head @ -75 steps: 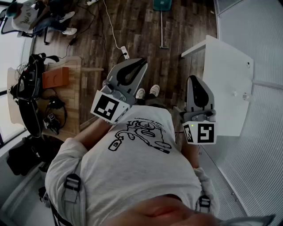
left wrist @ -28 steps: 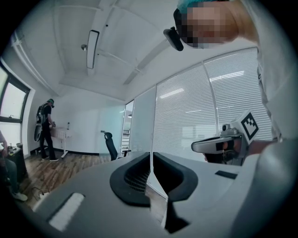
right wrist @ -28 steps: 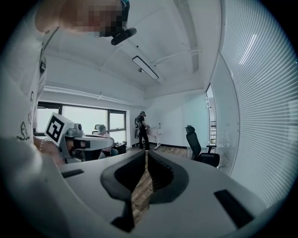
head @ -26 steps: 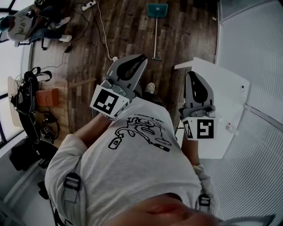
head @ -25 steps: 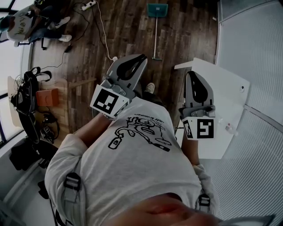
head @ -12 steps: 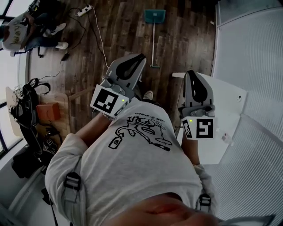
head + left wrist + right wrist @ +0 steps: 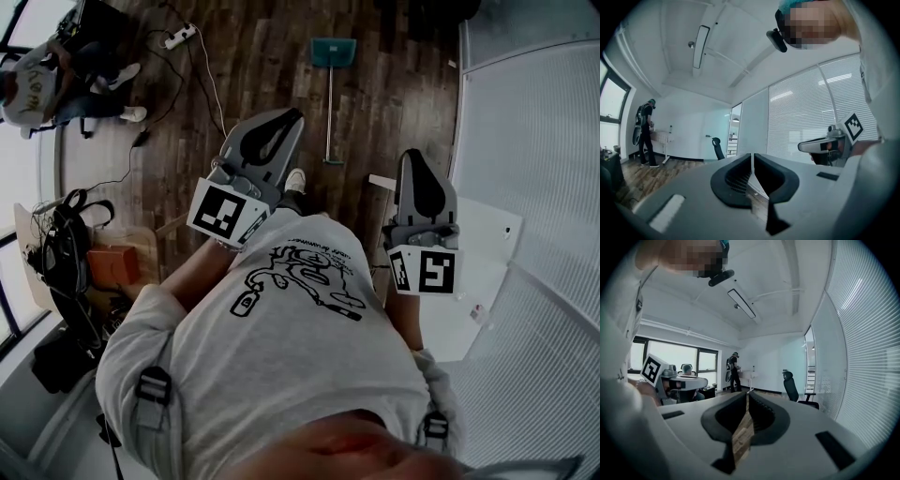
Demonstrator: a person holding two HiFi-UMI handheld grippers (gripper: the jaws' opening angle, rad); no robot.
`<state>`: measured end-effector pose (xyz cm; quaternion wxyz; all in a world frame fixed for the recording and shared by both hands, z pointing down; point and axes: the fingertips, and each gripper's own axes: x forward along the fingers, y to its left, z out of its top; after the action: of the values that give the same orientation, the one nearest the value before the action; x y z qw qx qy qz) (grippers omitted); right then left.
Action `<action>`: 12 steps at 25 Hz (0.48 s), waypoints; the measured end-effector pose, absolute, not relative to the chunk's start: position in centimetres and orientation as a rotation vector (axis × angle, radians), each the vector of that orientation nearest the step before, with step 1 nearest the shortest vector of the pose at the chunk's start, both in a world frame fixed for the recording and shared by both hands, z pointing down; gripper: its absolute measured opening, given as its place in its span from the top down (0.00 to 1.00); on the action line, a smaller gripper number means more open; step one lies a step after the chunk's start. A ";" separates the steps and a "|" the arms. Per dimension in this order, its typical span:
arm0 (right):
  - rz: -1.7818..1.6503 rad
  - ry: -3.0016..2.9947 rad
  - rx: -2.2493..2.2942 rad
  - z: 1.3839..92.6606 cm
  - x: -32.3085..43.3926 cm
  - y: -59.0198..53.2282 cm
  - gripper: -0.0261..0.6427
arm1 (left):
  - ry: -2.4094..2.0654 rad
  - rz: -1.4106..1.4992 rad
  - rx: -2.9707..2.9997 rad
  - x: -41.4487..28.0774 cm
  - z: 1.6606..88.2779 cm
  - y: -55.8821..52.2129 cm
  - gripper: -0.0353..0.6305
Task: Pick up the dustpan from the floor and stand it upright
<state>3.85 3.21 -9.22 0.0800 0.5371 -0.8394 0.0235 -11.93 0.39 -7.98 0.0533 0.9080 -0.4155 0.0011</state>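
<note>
The dustpan (image 7: 333,52) is teal with a long thin handle (image 7: 328,112). It lies flat on the dark wood floor at the top of the head view, ahead of the person's shoes. My left gripper (image 7: 289,116) is held level at chest height, well short of the dustpan, with its jaws shut on nothing. My right gripper (image 7: 413,156) is level beside it, over the white table's corner, also shut and empty. Each gripper's own view, the left gripper (image 7: 753,157) and the right gripper (image 7: 747,394), looks across the room; the dustpan does not show there.
A white table (image 7: 487,244) stands at the right against a blind-covered glass wall. A power strip and cable (image 7: 178,36) trail over the floor at upper left, near a seated person (image 7: 37,80). Bags (image 7: 66,244) and an orange box (image 7: 112,262) crowd the left. An office chair (image 7: 792,385) stands ahead.
The person has walked forward: the dustpan has slid down the head view, closer to both grippers, and the table has dropped back at the right. Both grippers stayed shut.
</note>
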 end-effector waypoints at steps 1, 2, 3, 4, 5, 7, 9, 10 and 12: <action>0.068 -2.500 1.624 -9.1 3.7 2.7 0.94 | -1.268 0.002 2.757 -12.5 -7.8 -0.2 0.92; 0.065 -2.489 1.640 -9.0 3.7 2.2 0.94 | -1.274 0.000 2.753 -13.0 -7.6 -0.9 0.92; 0.065 -2.481 1.654 -8.9 3.6 1.8 0.94 | -1.280 -0.004 2.747 -13.5 -7.4 -1.5 0.92; 0.066 -2.474 1.666 -8.8 3.6 1.4 0.94 | -1.287 -0.008 2.740 -13.9 -7.3 -2.2 0.92; 0.067 -2.470 1.675 -8.7 3.6 1.0 0.94 | -1.294 -0.009 2.736 -14.2 -7.2 -2.9 0.92; 0.067 -2.464 1.684 -8.5 3.7 0.3 0.94 | -1.299 -0.002 2.735 -14.4 -7.1 -3.8 0.92; 0.068 -2.457 1.684 -8.3 4.0 -0.1 0.94 | -1.297 0.009 2.736 -14.1 -6.9 -4.2 0.92; 0.073 -2.455 1.682 -8.2 4.2 -0.4 0.94 | -1.295 0.014 2.734 -14.0 -6.8 -4.3 0.92; 0.088 -2.452 1.676 -7.8 4.6 -1.1 0.94 | -1.290 0.027 2.725 -13.5 -6.4 -4.8 0.92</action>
<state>4.57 -1.06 -7.84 0.0852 0.5621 -0.8222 0.0295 -13.52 -4.77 -6.39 0.0632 0.9020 -0.4270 0.0090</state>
